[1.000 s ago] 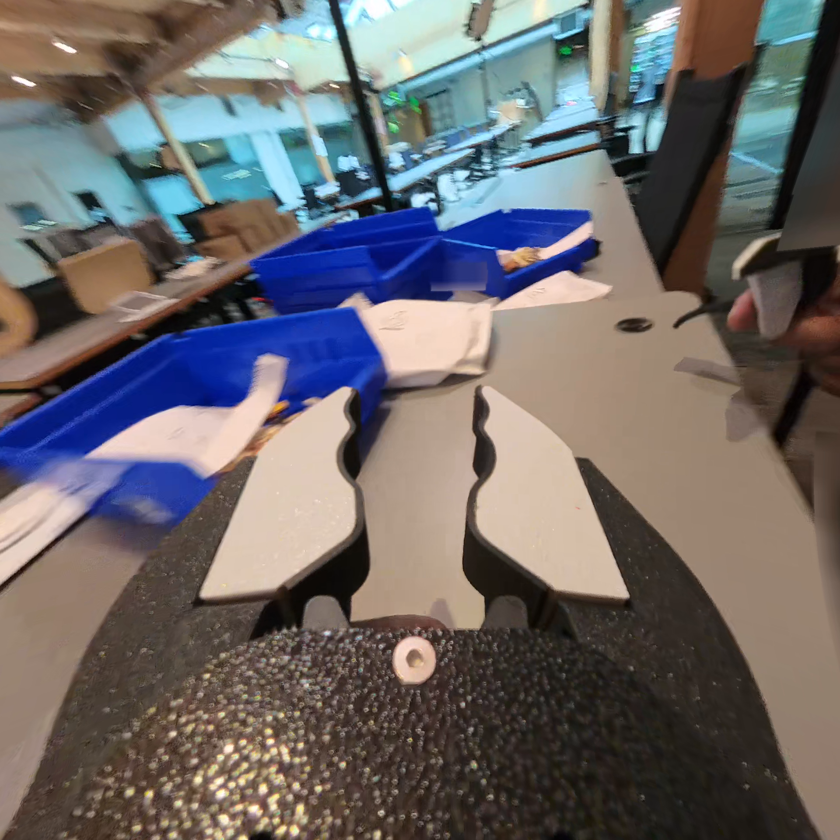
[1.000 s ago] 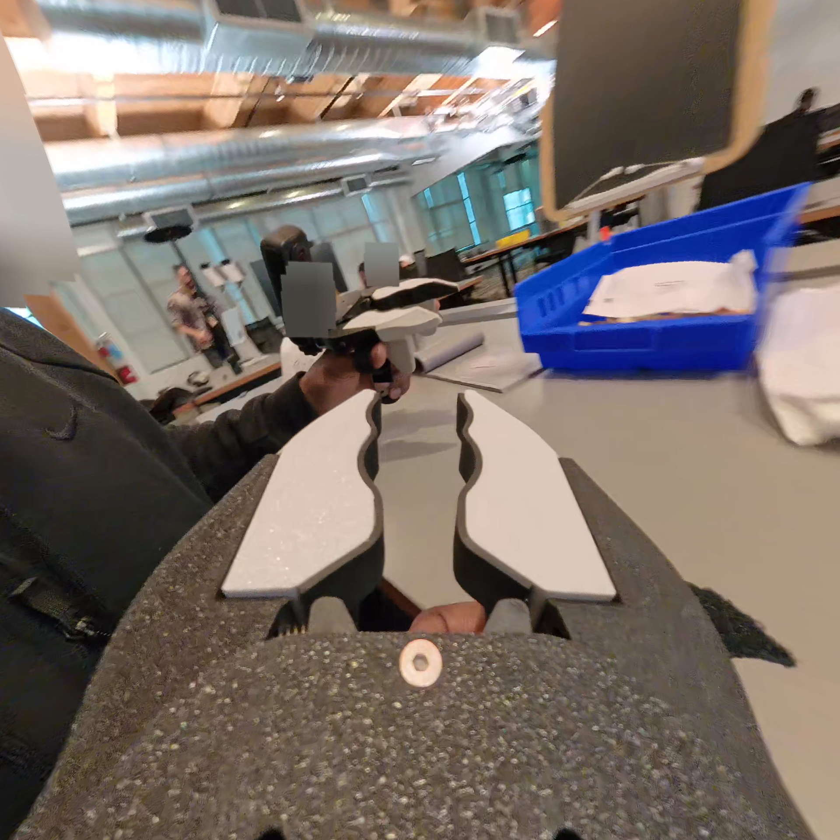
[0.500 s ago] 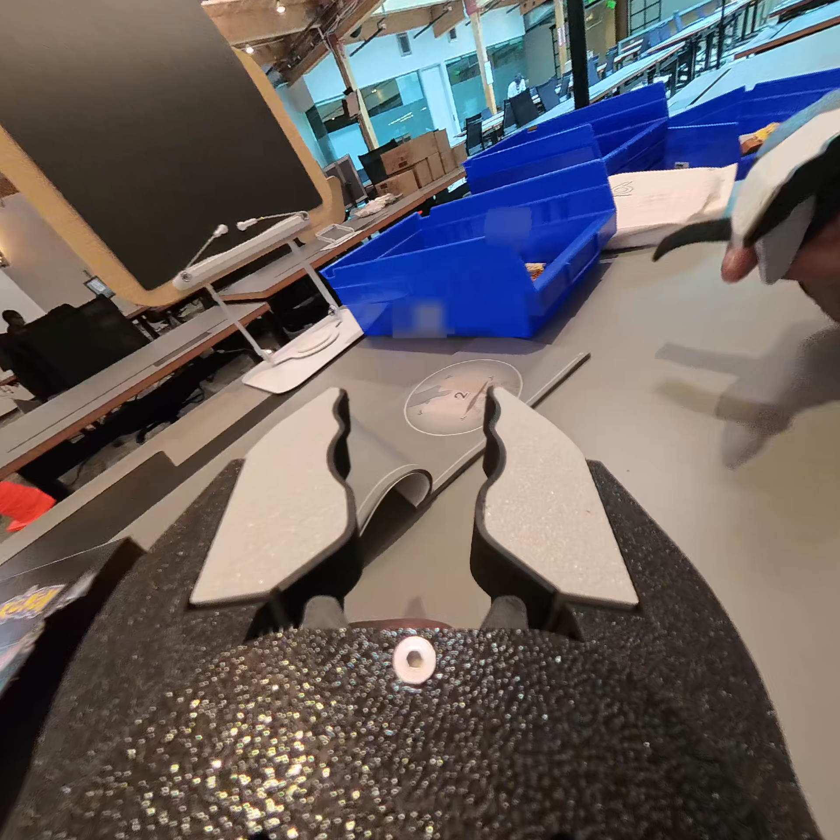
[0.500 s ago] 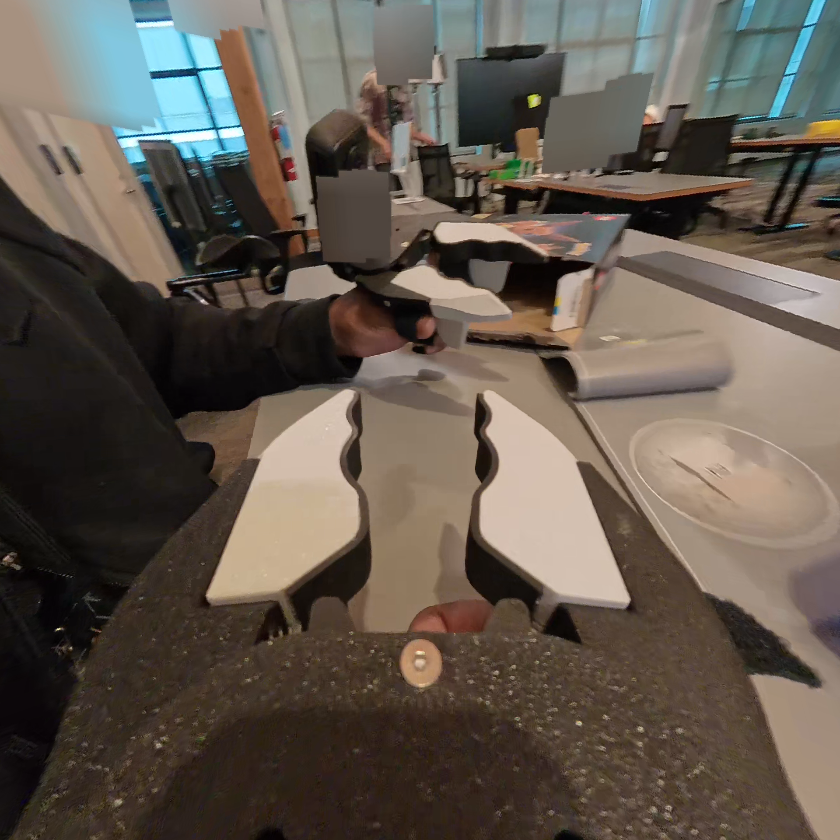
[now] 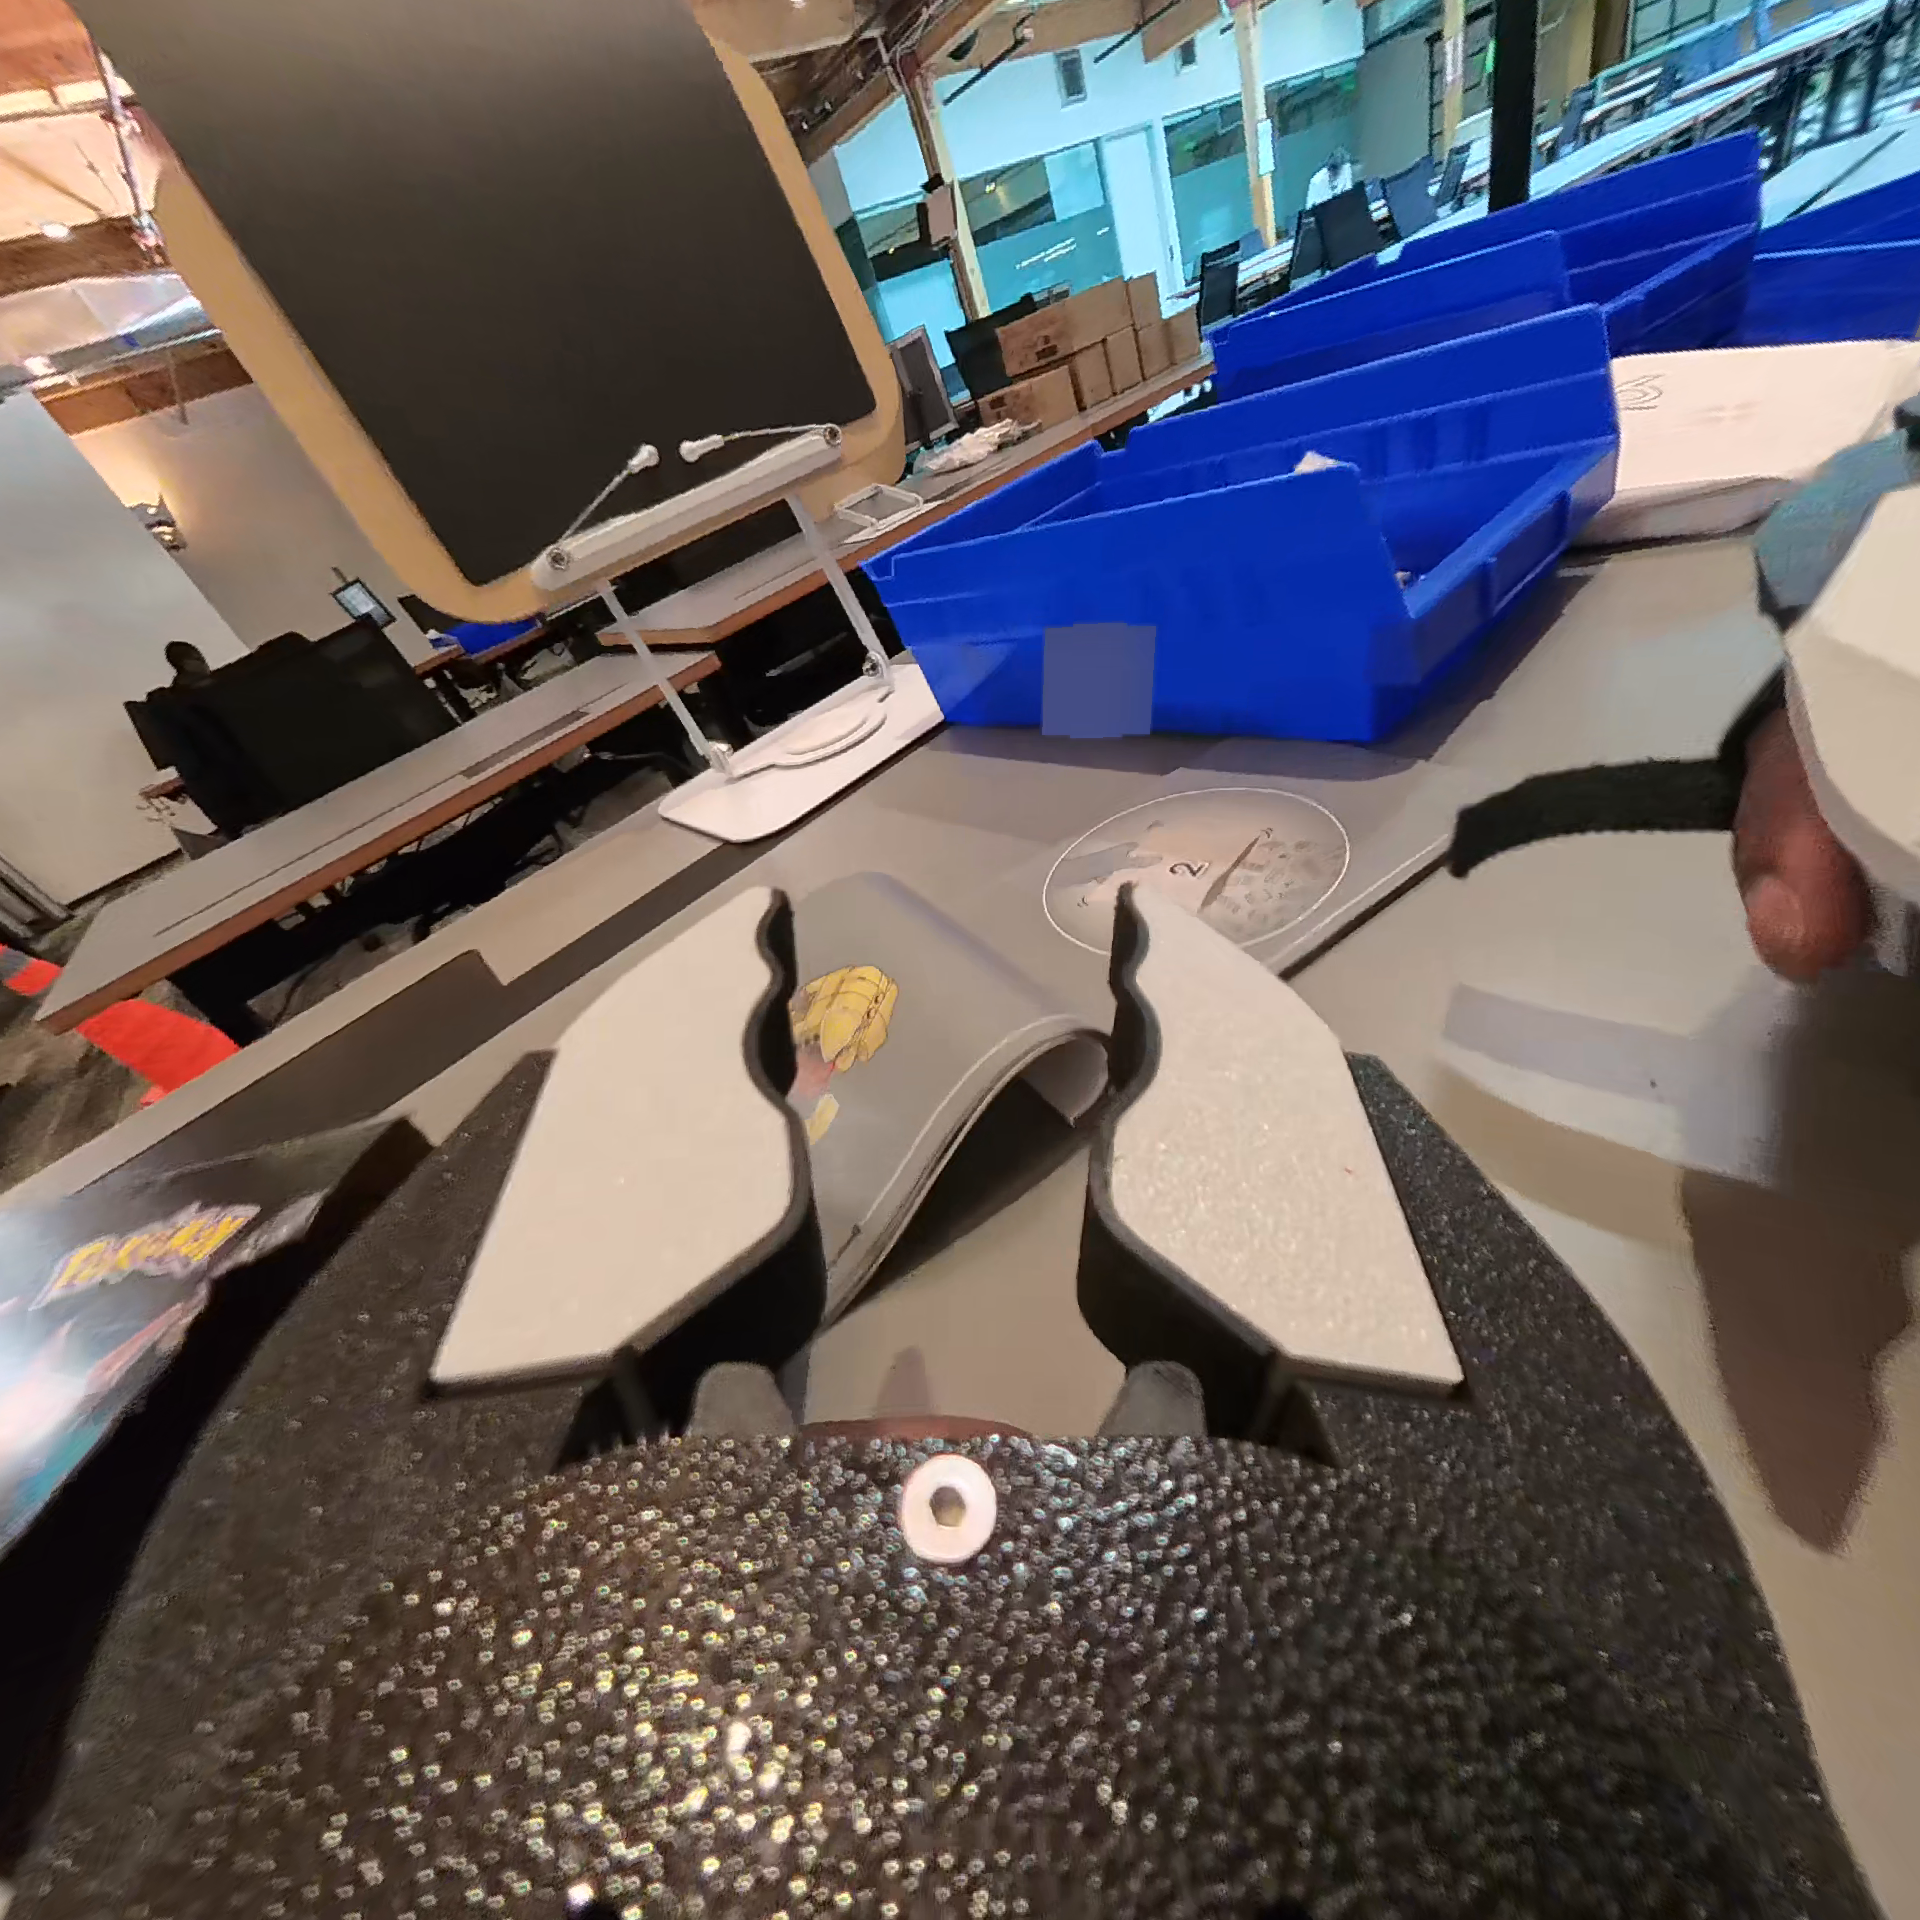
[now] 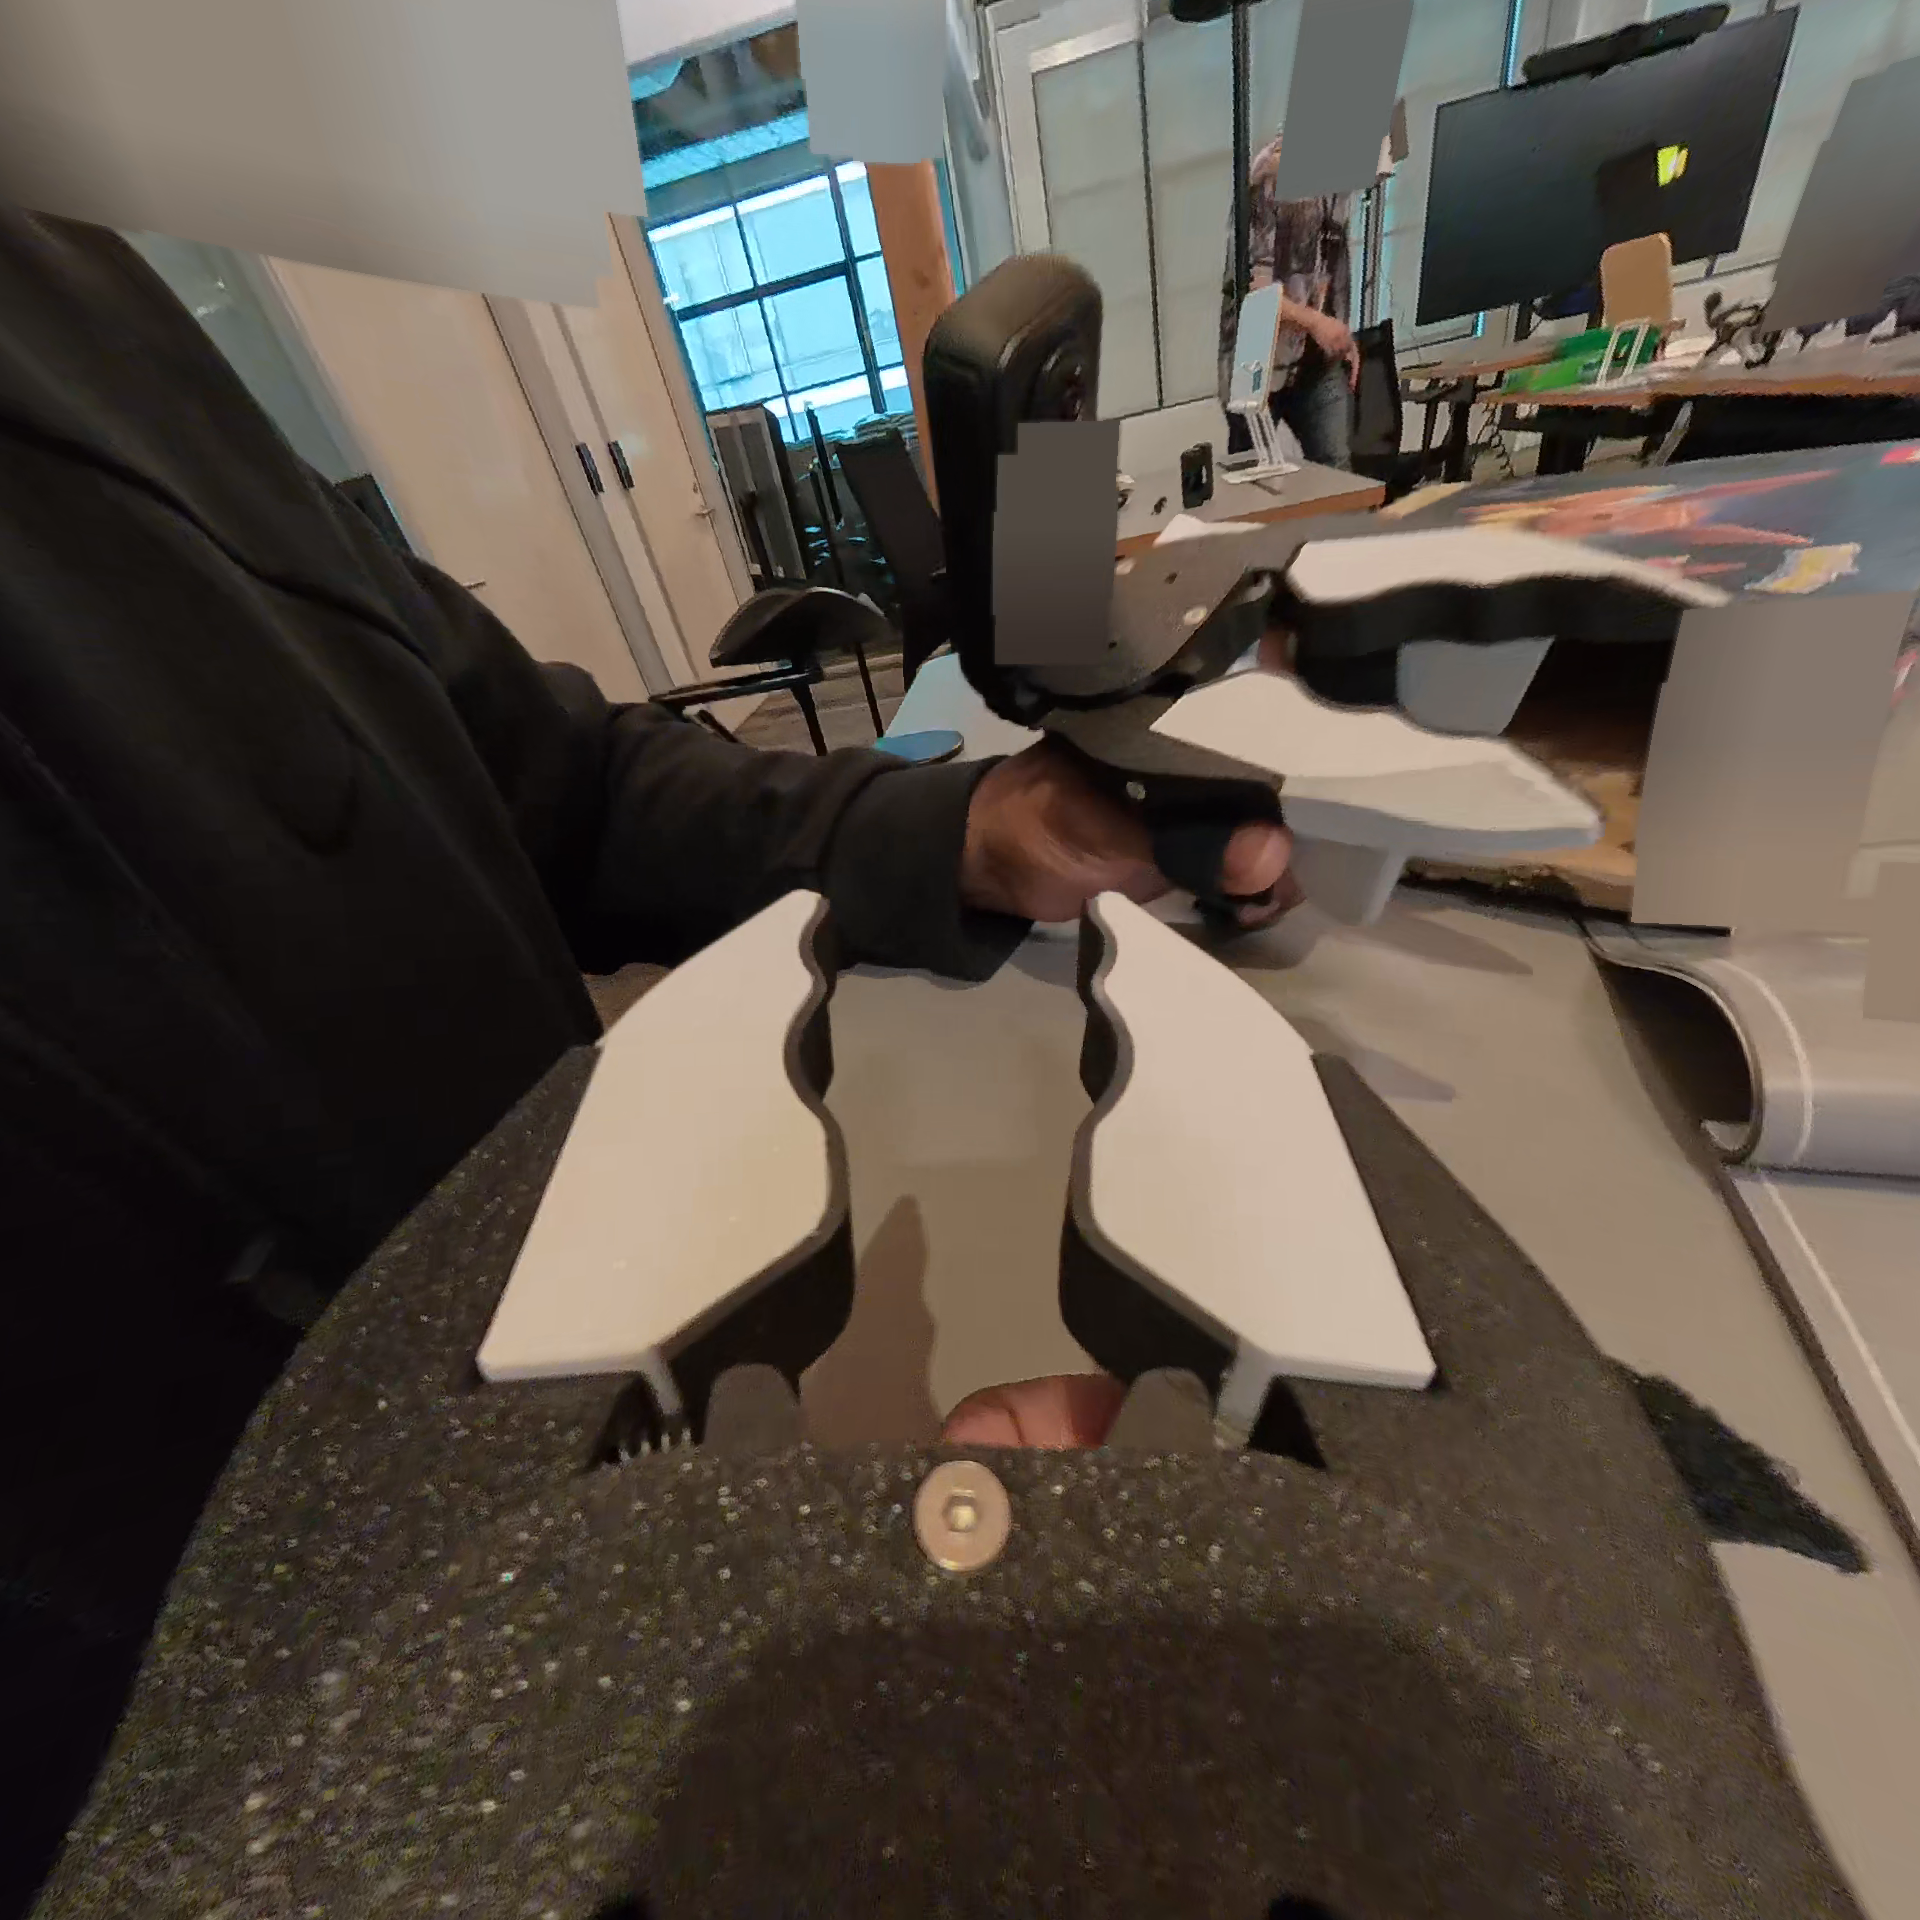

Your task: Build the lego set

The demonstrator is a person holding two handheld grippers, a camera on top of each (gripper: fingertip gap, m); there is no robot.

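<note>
In the left wrist view my left gripper [image 5: 951, 914] is open and empty. It hovers over the curled end of a grey mat [image 5: 935, 997] that bears a yellow figure [image 5: 844, 1023] and a round print [image 5: 1195, 868]. The pads do not press on the mat. In the right wrist view my right gripper [image 6: 953, 925] is open and empty over the bare grey table [image 6: 1351, 1018]. The left gripper [image 6: 1434, 707] shows there too, held in a hand, jaws apart with nothing between them, in front of an open box [image 6: 1756, 748]. The right gripper [image 5: 1860, 675] shows at the left wrist view's right edge.
Blue bins [image 5: 1247, 603] stand behind the mat, with a white packet [image 5: 1745, 436] beyond them. A dark board on a white stand [image 5: 800, 769] stands at the back left. A colourful box lid [image 5: 104, 1299] lies at the left. The mat's rolled end [image 6: 1766, 1081] lies right of my right gripper.
Both grippers swung left, the left one from the blue bins to over the curled mat, the right one towards the left gripper and the box. Both jaws opened wider on nothing.
</note>
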